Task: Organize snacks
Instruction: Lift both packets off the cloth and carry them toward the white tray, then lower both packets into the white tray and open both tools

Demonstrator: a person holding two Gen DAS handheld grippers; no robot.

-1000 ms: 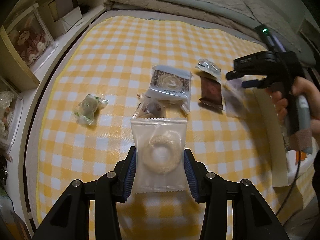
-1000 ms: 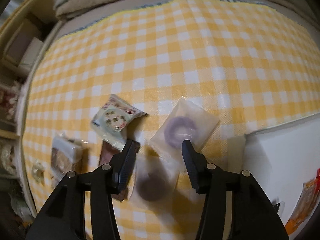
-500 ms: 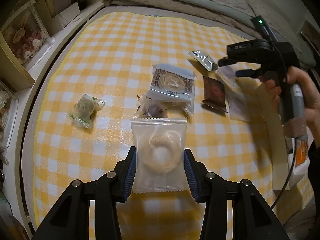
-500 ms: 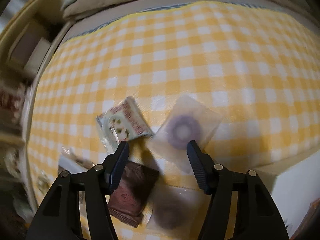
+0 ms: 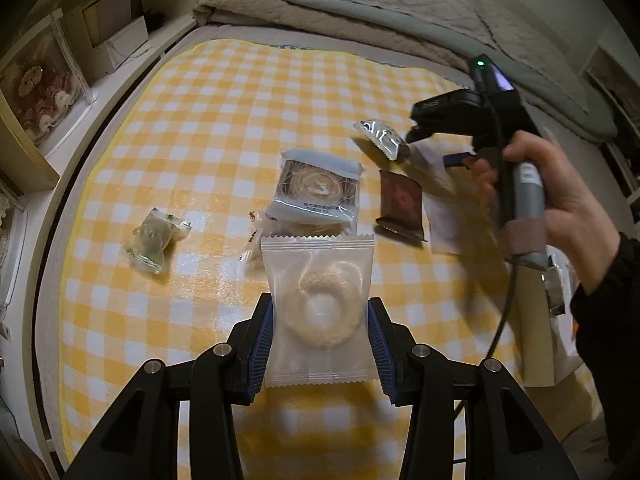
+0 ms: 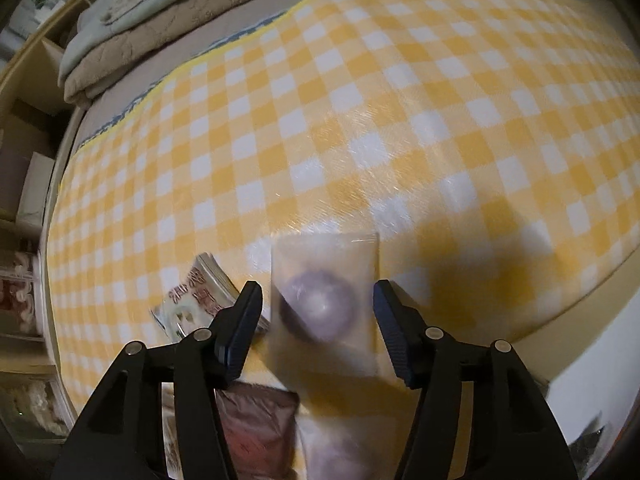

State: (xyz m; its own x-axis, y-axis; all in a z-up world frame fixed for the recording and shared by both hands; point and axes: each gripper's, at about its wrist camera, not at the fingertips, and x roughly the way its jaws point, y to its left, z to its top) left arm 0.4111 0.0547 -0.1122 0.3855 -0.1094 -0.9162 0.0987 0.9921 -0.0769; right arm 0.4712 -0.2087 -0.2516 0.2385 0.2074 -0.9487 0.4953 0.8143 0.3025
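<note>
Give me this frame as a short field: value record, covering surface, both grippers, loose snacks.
surface: yellow checked cloth
left gripper: fingers against both side edges of the white ring snack packet
right gripper: open, straddling the purple ring snack packet, pads not touching it; view blurred
loose snacks: green-white wrapped sweet, grey-blue packet, brown packet, silver packet
right hand: holding the right gripper's handle
</note>
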